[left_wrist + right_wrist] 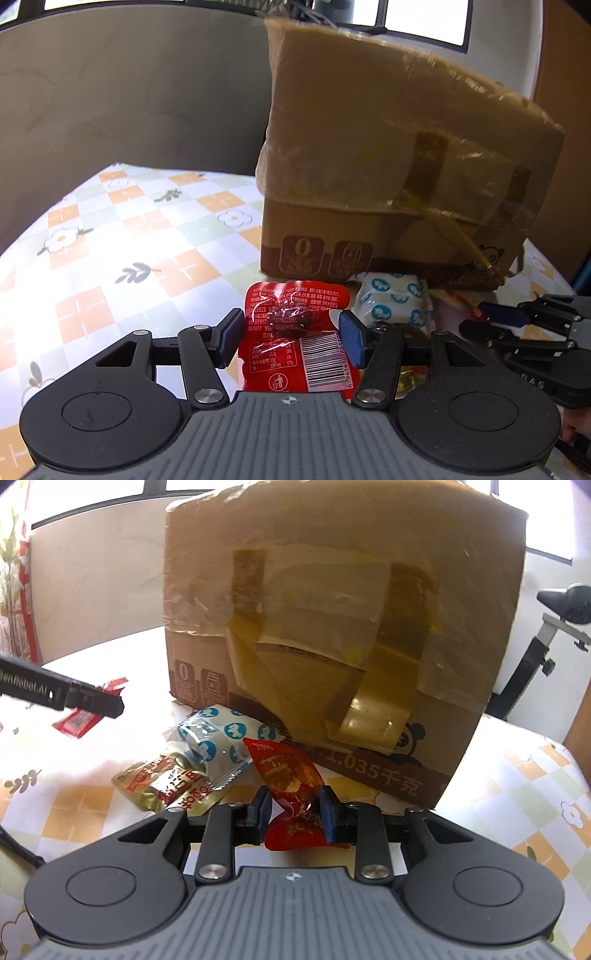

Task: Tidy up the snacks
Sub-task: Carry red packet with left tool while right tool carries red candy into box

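Note:
In the left wrist view my left gripper (291, 325) is shut on a flat red snack packet (295, 332) with a barcode, its blue pads pressing both side edges, just above the tablecloth. In the right wrist view my right gripper (293, 805) is shut on a crumpled red snack packet (291, 775). A white packet with blue print (391, 302) (214, 738) and a gold-and-red packet (166, 786) lie on the table at the foot of a taped cardboard box (388, 147) (332, 609). The right gripper (491, 321) shows at the right edge of the left wrist view.
The table carries a checked orange, green and white floral cloth (129, 240). The tall box stands close ahead of both grippers. A grey wall (129, 92) runs behind the table. In the right wrist view the left gripper (92, 698) reaches in from the left, and an exercise bike (546, 627) stands at the right.

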Available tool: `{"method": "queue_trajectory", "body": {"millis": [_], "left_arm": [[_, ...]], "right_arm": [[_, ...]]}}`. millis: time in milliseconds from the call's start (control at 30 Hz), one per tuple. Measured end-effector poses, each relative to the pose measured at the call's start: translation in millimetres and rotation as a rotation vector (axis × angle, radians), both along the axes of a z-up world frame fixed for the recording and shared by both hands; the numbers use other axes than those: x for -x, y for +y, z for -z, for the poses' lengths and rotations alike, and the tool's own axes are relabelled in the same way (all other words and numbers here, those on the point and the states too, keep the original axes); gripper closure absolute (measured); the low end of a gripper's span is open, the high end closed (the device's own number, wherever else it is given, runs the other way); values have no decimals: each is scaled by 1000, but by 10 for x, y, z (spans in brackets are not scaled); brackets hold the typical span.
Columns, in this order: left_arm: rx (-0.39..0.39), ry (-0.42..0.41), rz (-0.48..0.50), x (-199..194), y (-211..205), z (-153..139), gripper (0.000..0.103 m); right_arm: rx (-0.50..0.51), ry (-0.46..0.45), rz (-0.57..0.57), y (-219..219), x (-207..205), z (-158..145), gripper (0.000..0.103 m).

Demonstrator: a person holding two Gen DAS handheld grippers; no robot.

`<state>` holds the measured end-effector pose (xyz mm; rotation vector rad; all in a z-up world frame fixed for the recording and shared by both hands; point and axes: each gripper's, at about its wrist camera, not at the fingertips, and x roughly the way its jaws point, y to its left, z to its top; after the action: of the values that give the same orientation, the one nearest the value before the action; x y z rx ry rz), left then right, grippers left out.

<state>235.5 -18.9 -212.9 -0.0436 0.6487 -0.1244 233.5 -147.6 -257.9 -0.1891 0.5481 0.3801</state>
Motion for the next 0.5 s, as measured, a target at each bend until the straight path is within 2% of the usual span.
{"method": "queue_trajectory", "body": {"millis": [200,367,500], "left_arm": [[21,-38,15,136,43,-149,44],[33,-58,36,189,19,-220,44],[43,-78,55,230,-11,-279,44]], "right_arm": [[-37,-24,12,-26,187,-158,73],[-139,-14,27,-70,346,-258,73],[-143,-33,14,-51,436,-356,73]]}}
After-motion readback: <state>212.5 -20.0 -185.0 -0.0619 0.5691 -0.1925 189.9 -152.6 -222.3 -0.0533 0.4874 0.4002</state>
